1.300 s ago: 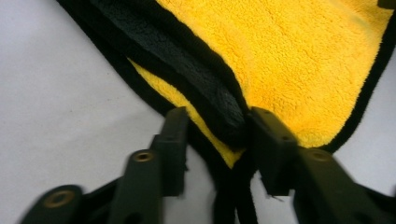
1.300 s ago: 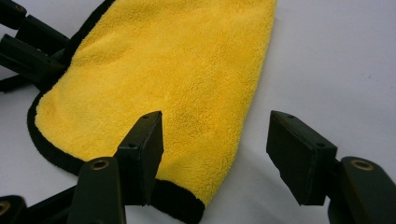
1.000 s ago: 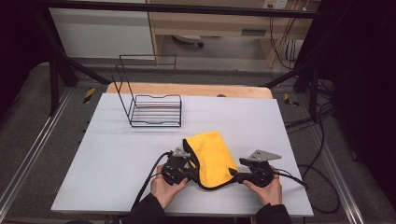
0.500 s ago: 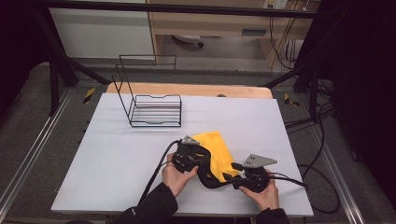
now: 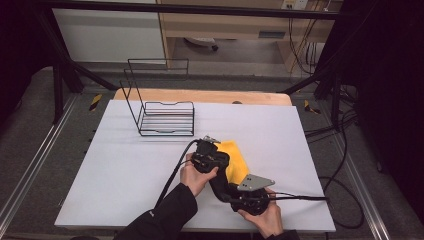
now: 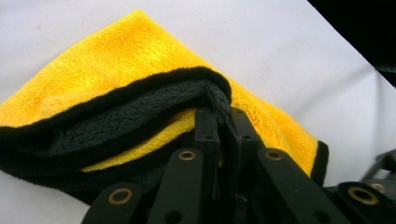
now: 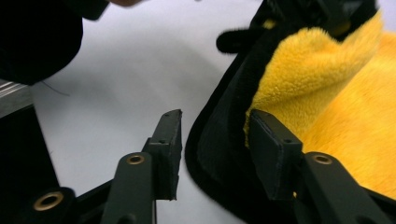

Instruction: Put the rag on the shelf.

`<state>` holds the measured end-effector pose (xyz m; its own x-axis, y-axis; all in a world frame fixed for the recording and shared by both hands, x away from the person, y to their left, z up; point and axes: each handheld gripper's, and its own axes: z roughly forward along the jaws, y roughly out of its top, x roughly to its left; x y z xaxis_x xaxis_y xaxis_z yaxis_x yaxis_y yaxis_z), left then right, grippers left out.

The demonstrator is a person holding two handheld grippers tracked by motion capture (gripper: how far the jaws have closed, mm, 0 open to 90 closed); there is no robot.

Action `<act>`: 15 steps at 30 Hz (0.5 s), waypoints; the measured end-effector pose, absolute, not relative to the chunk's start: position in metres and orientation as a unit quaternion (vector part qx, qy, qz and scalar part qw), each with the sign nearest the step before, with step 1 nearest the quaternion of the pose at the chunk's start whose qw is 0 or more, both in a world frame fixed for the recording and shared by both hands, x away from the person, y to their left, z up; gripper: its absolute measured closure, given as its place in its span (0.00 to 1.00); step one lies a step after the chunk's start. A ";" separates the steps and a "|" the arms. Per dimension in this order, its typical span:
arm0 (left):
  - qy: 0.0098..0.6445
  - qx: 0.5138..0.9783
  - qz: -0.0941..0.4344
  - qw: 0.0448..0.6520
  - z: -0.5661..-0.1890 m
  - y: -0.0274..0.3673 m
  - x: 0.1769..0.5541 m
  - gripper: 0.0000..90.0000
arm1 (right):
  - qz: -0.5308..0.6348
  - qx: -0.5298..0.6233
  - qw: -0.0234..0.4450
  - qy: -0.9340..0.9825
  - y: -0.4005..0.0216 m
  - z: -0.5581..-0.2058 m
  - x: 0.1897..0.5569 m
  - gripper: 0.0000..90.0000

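Gripping the yellow cloth (image 6: 140, 60) in my clamped left gripper (image 6: 219, 122), I close my right gripper (image 7: 212, 140), jaws apart, around its black hem; wire rack (image 5: 166, 118) stands well clear.

White tabletop (image 5: 125, 170) on a wooden board (image 5: 200, 96), bordered by aluminium rails (image 5: 35, 165). Grey floor (image 5: 235, 67) beyond, crossed by black frame struts (image 5: 75, 75). Pale wall panel (image 5: 107, 30) and light wooden cabinet (image 5: 225, 22) at the far side; cables (image 5: 345, 150) trail at the right. Surroundings are dark.
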<state>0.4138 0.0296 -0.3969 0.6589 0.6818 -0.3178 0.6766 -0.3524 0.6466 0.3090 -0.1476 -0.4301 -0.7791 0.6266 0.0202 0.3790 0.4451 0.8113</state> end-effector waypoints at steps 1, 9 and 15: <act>0.412 0.823 0.004 0.391 -0.396 0.030 0.415 0.93 | 0.446 0.301 0.159 0.828 -0.149 -0.426 0.308 0.59; 0.411 0.827 0.006 0.384 -0.394 0.027 0.421 0.93 | 0.467 0.287 0.141 0.824 -0.143 -0.422 0.305 0.63; 0.406 0.829 0.008 0.385 -0.391 0.031 0.416 0.93 | 0.407 0.306 0.124 0.852 -0.126 -0.448 0.320 0.73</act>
<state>0.4164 0.0313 -0.3907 0.6705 0.6786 -0.3001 0.6667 -0.3734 0.6451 0.3199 -0.1265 -0.4484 -0.7824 0.6216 0.0386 0.4202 0.4810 0.7695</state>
